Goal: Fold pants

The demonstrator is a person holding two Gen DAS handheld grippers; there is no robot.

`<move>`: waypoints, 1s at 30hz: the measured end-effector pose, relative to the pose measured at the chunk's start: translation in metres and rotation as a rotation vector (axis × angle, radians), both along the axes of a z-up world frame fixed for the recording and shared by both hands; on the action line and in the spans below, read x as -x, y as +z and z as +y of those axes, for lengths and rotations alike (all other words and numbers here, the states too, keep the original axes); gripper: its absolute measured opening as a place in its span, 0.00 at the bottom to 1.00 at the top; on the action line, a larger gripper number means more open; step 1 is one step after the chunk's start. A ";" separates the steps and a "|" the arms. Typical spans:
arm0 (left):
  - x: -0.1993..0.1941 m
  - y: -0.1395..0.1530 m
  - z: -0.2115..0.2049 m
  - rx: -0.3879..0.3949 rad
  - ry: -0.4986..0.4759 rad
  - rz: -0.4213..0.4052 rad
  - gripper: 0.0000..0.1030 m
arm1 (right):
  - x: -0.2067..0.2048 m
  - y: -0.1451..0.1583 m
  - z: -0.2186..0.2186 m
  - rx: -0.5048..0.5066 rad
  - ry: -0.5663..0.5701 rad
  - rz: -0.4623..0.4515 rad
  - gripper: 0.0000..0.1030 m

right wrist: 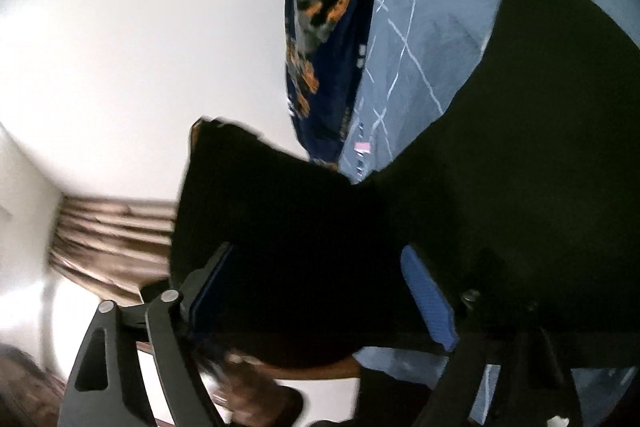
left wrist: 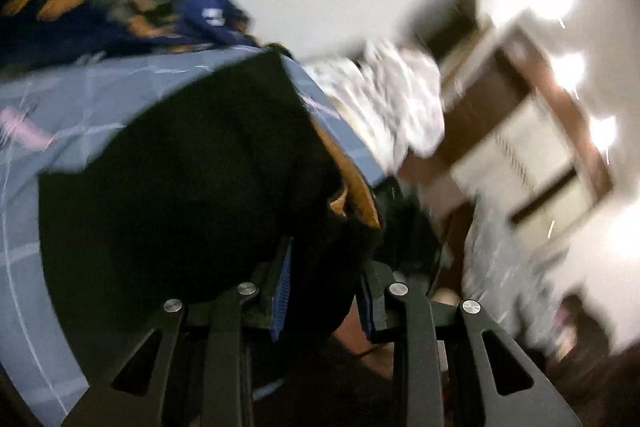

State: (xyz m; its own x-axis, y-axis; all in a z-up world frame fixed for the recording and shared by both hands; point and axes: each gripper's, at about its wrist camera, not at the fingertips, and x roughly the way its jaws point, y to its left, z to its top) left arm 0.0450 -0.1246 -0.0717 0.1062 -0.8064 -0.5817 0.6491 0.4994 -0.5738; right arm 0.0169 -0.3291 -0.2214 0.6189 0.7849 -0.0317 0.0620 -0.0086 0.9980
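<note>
between both grippers' jaws, black pants [left wrist: 192,187] hang bunched.

Black pants [right wrist: 500,163] hide the right fingers' [right wrist: 430,295] grip (furniture blurred)

Black fabric pants [left wrist: 180,167], partly lifted

One dark end is raised off the grey-blue checked bedsheet [right wrist: 420,39]; a tan inner lining is shown at an edge.
</note>
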 end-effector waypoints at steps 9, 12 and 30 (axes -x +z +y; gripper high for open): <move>0.011 -0.030 -0.017 -0.088 -0.068 0.076 0.48 | -0.001 -0.008 -0.011 -0.054 -0.026 0.032 0.92; 0.009 -0.021 -0.019 -0.085 -0.074 0.043 0.52 | -0.003 -0.008 -0.010 -0.034 -0.020 0.039 0.92; -0.017 -0.054 0.109 -0.109 0.281 0.122 0.61 | -0.002 0.060 -0.032 0.486 -0.002 -0.027 0.14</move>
State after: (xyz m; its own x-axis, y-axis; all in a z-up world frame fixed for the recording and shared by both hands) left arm 0.0619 -0.0152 -0.1258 0.2403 -0.6877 -0.6850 0.4065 0.7121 -0.5724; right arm 0.0189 -0.3610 -0.1618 0.6260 0.6819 -0.3783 0.0369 0.4587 0.8878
